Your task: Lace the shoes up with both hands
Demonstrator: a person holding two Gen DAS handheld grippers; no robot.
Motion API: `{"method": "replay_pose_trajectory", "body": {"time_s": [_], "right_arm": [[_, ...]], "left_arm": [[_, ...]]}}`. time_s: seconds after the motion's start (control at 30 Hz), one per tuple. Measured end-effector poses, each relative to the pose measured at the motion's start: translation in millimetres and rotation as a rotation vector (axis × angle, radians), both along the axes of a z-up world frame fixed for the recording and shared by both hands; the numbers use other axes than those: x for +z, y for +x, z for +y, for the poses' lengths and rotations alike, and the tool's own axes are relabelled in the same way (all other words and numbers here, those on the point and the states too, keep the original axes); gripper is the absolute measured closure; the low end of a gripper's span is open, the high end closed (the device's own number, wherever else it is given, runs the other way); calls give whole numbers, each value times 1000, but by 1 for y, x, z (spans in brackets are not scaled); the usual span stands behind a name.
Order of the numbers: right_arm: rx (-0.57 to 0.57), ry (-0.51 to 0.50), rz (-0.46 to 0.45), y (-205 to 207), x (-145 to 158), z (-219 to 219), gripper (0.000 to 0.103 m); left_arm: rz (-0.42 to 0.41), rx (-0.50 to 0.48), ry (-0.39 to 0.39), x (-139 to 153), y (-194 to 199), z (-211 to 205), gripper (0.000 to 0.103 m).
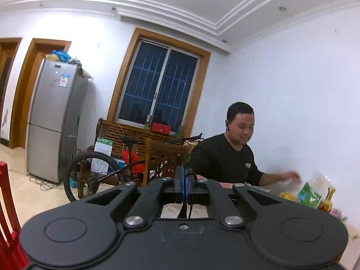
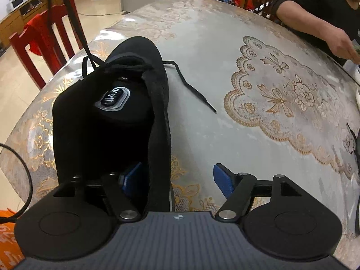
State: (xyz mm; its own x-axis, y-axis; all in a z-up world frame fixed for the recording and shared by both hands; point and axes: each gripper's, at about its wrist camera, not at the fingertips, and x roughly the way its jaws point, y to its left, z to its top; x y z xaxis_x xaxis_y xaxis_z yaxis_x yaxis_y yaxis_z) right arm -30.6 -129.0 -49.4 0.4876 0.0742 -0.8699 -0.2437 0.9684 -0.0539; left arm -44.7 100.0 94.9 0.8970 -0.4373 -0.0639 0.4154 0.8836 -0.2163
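- My left claw (image 1: 185,186) is clenched on a black lace (image 1: 184,210), raised well above the bench so the strand pulls taut through the eyelets.
- In the right wrist view that lace (image 2: 67,11) climbs steeply up from the shoe (image 2: 126,112).
- My right claw (image 2: 177,180) is spread wide, straddling the shoe's heel wall, I judge to steady it against the pull.
- The other lace end (image 2: 191,87) lies slack on the bench (image 2: 225,135), beside the shoe.

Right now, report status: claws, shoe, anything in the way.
Left claw shut on black lace, raised high. Right claw open, straddling the shoe's heel wall. Other lace end loose on the table. Bystander's arm at far edge.
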Motion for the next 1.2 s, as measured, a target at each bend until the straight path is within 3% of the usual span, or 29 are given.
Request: {"method": "replay_pose_trajectory", "body": {"time_s": [0.13, 0.17, 0.2, 0.23, 0.27, 0.3, 0.33, 0.53, 0.73, 0.83, 0.93, 1.03, 1.2], "right_arm": [[-41, 25, 8, 1, -1, -6, 22], [-51, 33, 10, 2, -2, -7, 21], [-59, 42, 11, 2, -2, -9, 20], [-65, 49, 11, 2, -2, -10, 20], [-68, 53, 9, 2, -2, -11, 20], [-67, 52, 4, 2, -2, -10, 20], [-67, 49, -2, 2, -1, -10, 20], [-35, -19, -122, -3, 21, -7, 24], [23, 40, -112, 3, 25, -21, 24], [27, 57, -105, 7, 25, -28, 24], [16, 2, -157, 11, 25, -34, 24], [-20, -68, -216, 22, 25, -44, 28], [-97, -74, -221, 36, 27, -75, 31]], "left_arm": [[14, -10, 43, 0, -6, -2, 101], [18, -12, 54, 0, -8, -3, 99], [20, -11, 65, 0, -10, -2, 90], [34, -9, 81, 0, -13, -1, 60], [56, -8, 99, 0, -16, 1, 39], [75, -4, 116, -1, -19, 2, 10], [91, 7, 138, -3, -22, 3, 7], [321, 100, 340, -29, -29, -5, 7], [652, 131, 544, -65, -37, -25, 6], [795, 163, 524, -84, -41, -23, 6], [882, 243, 426, -93, -43, -15, 6], [899, 302, 333, -92, -43, -13, 6], [885, 335, 279, -86, -43, -23, 6]]}}
